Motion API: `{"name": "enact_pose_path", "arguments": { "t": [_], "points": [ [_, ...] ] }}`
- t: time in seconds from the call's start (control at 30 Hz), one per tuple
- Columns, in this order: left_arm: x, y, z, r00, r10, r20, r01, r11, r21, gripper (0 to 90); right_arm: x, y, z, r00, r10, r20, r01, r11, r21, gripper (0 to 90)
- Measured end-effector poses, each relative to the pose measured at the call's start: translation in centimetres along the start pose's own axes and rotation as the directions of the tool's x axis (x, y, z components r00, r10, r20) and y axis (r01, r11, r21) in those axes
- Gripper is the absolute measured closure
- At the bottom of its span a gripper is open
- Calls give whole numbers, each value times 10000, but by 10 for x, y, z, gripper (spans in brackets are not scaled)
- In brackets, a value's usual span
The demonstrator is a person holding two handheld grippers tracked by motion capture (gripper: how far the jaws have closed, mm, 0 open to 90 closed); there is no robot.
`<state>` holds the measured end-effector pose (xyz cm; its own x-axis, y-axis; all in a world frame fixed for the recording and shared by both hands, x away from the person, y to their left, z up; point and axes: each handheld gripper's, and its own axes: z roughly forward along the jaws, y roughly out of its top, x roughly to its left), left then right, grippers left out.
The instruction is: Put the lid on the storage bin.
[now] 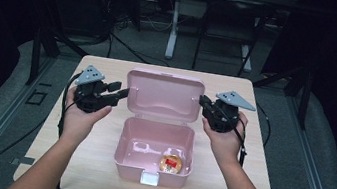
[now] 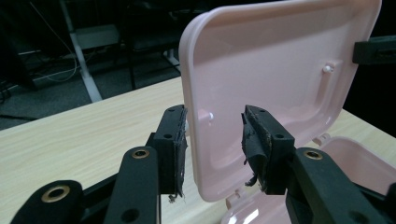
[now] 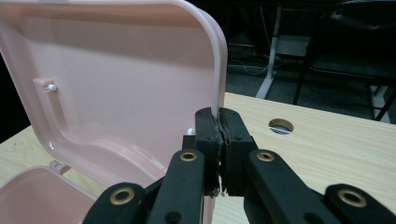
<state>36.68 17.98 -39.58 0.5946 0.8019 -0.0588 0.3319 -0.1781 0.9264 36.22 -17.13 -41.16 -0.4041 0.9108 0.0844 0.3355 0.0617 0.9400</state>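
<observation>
Pink plastic box lid [image 1: 163,96], judged light, stiff and smooth: right gripper [image 3: 219,126] pinches its side rim; left gripper [image 2: 212,135] straddles the opposite rim, jaws spread.

High view: above desk's [image 1: 109,73] near edge, facing forward, downward. Tongs views: close against pink lid [image 2: 280,60], from opposite sides.
</observation>
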Motion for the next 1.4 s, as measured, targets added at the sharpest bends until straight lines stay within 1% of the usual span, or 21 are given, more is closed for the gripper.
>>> {"name": "enact_pose_path", "arguments": {
  "t": [0.03,0.13,0.2,0.27,0.33,0.37,0.43,0.5,0.6,0.63,0.7,0.73,0.8,0.87,0.9,0.97,1.03,1.1,1.2,1.27,1.4],
  "points": [
    [0,1,1,10000,-27,20,27,10000,75,597,0,0,0,10000,-2,4,2,10000,1,872],
    [1,3,4,9999,-99,-63,99,9999,-56,597,0,0,0,10000,-3,-8,3,10000,-1,872],
    [2,5,5,9999,-161,-32,160,9998,-115,601,0,0,0,10000,-2,-7,2,10000,0,872],
    [3,8,6,9998,-137,-109,135,9997,-209,607,0,0,0,10000,-12,-7,12,10000,-4,872],
    [3,10,7,9997,-199,-119,195,9993,-308,612,0,0,0,10000,-20,-14,20,10000,-3,872],
    [3,11,8,9997,-168,-162,163,9995,-280,620,0,0,0,10000,-15,-17,15,10000,-3,872],
    [2,13,9,9995,-229,-217,218,9984,-517,636,0,0,0,10000,-13,-19,13,10000,-2,872],
    [1,15,10,9991,-239,-342,222,9985,-508,654,0,0,0,10000,-9,-7,9,10000,-6,872],
    [0,18,14,9990,-189,-417,169,9987,-474,676,0,0,0,10000,-9,-10,9,10000,-4,872],
    [0,20,14,9987,-120,-486,101,9992,-391,687,0,-1,0,10000,-9,-15,9,10000,-12,872],
    [0,21,16,9983,-78,-578,53,9990,-433,708,0,-1,-1,10000,9,-35,-9,10000,-35,872],
    [1,21,17,9982,-124,-592,96,9989,-463,721,0,-1,-1,10000,2,-39,-2,10000,-44,872],
    [2,22,18,9985,-242,-483,222,9989,-410,739,-1,-1,-1,10000,-4,-40,4,10000,-42,872],
    [2,22,20,9982,-291,-523,266,9984,-489,764,-1,-2,-1,10000,6,-49,-6,10000,-45,872],
    [1,23,21,9981,-313,-532,290,9987,-429,780,-1,-2,-1,10000,-5,-48,5,10000,-46,871],
    [1,23,21,9976,-257,-640,229,9988,-426,804,-1,-2,-2,10000,-16,-53,16,10000,-40,871],
    [1,23,21,9973,-336,-659,303,9983,-500,830,-1,-2,-2,10000,-16,-44,16,10000,-37,871],
    [2,24,20,9974,-322,-651,291,9984,-482,838,-1,-2,-3,10000,-19,-67,19,10000,-44,871],
    [0,24,19,9969,-106,-777,74,9991,-418,851,0,-2,-3,10000,-47,-66,47,10000,-72,870],
    [-1,24,19,9965,-55,-831,19,9990,-439,854,0,-2,-3,10000,-26,-76,25,10000,-85,868],
    [-1,24,18,9971,-82,-754,52,9992,-402,853,-2,-1,-4,9998,15,-206,-15,10000,-12,857]
  ]
}}
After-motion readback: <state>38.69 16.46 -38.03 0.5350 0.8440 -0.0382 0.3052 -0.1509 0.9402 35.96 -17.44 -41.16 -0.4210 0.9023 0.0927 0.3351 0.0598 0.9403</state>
